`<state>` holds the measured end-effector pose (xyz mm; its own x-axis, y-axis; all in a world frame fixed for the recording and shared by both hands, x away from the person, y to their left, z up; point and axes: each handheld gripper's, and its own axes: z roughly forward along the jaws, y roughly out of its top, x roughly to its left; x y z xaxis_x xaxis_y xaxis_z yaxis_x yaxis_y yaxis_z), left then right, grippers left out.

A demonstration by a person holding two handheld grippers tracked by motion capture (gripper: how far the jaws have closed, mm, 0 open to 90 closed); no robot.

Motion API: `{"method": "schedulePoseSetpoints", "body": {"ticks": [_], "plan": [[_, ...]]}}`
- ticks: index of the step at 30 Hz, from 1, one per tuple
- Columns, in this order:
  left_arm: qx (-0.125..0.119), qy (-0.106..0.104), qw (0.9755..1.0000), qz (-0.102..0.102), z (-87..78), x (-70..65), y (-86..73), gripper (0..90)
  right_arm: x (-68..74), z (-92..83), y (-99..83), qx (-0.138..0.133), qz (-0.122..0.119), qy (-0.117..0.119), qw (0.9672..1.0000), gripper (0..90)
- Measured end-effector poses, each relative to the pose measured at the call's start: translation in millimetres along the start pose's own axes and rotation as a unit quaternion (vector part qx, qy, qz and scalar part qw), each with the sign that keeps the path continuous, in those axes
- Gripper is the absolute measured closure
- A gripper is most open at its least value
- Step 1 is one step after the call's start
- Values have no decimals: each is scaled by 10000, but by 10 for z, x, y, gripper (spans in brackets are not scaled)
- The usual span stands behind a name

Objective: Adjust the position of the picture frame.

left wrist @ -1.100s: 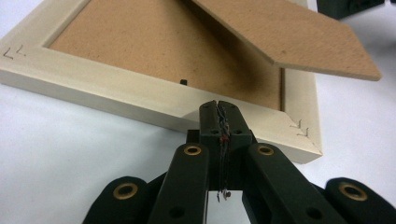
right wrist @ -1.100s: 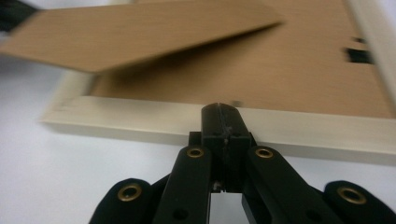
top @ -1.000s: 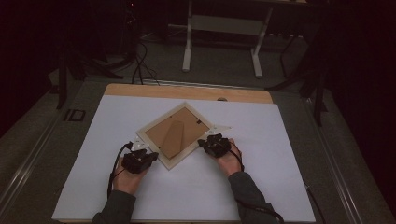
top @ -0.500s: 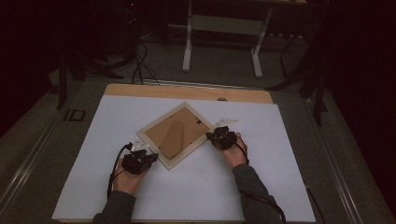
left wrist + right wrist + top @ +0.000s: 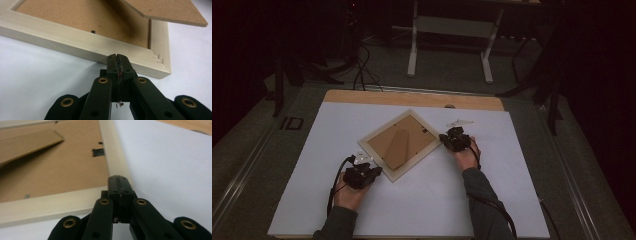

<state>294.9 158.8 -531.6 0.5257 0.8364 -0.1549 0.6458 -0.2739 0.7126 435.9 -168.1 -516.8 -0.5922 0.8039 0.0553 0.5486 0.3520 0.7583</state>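
A pale wooden picture frame (image 5: 384,126) lies face down and cornerwise on the white sheet, brown backing board (image 5: 414,131) up, with its fold-out stand (image 5: 396,150) slightly raised. My left gripper (image 5: 374,171) is shut, its tips against the frame's near edge (image 5: 75,42) close to a corner, nothing between the jaws. The left gripper's closed tips (image 5: 117,56) touch the wood below the stand (image 5: 170,12). My right gripper (image 5: 444,138) is shut at the frame's right corner. In the right gripper view its tips (image 5: 118,178) rest by the rim (image 5: 113,150), near a small black hanger clip (image 5: 98,152).
A small clear piece (image 5: 460,122) lies on the sheet beyond the right hand, and pale bits (image 5: 364,156) sit by the frame's left corner. The white sheet (image 5: 427,200) covers a wooden table (image 5: 412,97). Metal stand legs (image 5: 413,55) rise behind the table.
My right gripper has slid away from me and to the right along the frame's edge to its right corner. The left gripper and the frame have stayed put.
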Motion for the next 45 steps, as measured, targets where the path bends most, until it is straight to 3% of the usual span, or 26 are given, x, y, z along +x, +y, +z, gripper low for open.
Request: {"method": "schedulePoseSetpoints", "body": {"ticks": [4,10,17,22,30,36,45], "plan": [[36,-3,10000,74,3,-37,-17,900,-101,42,26,-25,221,-197,9996,900],[154,-42,9998,121,11,-94,-61,900,-152,99,51,46,325,-320,9989,900],[144,-69,9998,149,13,-137,-75,900,-180,118,46,125,443,-357,9983,900],[156,-62,9997,162,13,-139,-75,900,-217,101,49,218,582,-195,9979,900],[163,-53,9997,175,14,-140,-71,900,-232,97,75,312,535,-119,9980,900],[179,-87,9997,146,16,-131,-67,900,-223,197,56,590,496,-274,9967,900],[187,-75,9997,109,20,-122,-59,900,-211,159,32,605,439,-316,9967,900]]}}
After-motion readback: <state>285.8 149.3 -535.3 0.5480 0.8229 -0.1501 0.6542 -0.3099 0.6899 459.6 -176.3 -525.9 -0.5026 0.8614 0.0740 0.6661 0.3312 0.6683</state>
